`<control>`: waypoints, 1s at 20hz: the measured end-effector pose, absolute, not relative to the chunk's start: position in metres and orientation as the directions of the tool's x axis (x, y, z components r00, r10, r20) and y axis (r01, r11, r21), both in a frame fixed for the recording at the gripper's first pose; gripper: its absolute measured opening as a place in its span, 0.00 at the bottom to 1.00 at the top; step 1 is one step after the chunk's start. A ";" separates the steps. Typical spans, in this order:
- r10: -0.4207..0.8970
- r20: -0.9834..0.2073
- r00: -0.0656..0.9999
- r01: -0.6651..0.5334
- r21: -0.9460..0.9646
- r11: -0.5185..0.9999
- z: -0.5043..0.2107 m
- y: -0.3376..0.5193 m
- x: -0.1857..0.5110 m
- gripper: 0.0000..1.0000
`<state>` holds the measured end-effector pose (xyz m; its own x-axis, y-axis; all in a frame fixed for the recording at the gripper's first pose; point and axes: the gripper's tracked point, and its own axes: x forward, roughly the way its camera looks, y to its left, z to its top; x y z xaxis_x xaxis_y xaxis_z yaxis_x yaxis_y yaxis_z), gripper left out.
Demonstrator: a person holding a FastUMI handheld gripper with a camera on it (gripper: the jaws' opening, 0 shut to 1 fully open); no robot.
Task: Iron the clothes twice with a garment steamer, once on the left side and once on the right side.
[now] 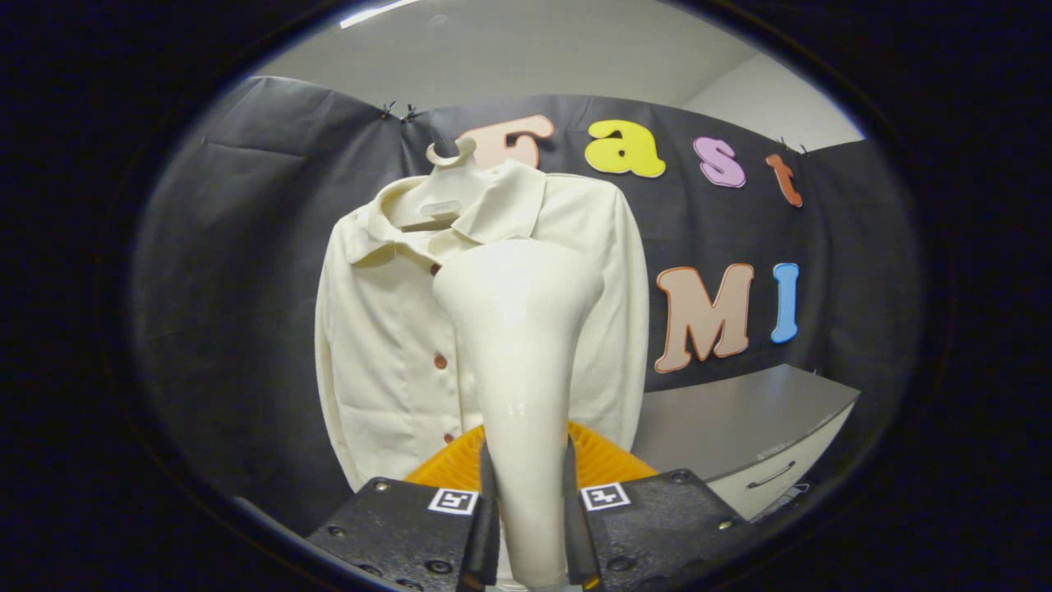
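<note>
Two fingers (493,510) of the gripper (530,514) pinch the steamer (522,362) by its handle, head raised toward 12 o'clock, facing the shirt (386,345) (on a hanger (448,177)) beyond, ready for a side pass.

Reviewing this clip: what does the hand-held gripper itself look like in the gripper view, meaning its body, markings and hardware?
The hand-held gripper has two dark, matte, blocky finger carriers with a textured surface, one on each side. Each carries a small square black-and-white fiducial marker near its inner top corner. Round screw heads dot the carriers' faces. Thin upright finger plates rise along the inner edges. No cable, sleeve or hand is visible.
</note>
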<state>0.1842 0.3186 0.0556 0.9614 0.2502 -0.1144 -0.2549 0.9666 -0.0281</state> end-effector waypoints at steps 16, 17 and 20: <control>0.164 -0.179 0.970 -0.179 -0.070 0.981 0.043 0.303 0.234 0.32; 0.164 -0.184 0.969 -0.180 -0.075 0.981 0.037 0.303 0.234 0.32; 0.161 -0.217 0.963 -0.185 -0.095 0.978 0.013 0.299 0.232 0.32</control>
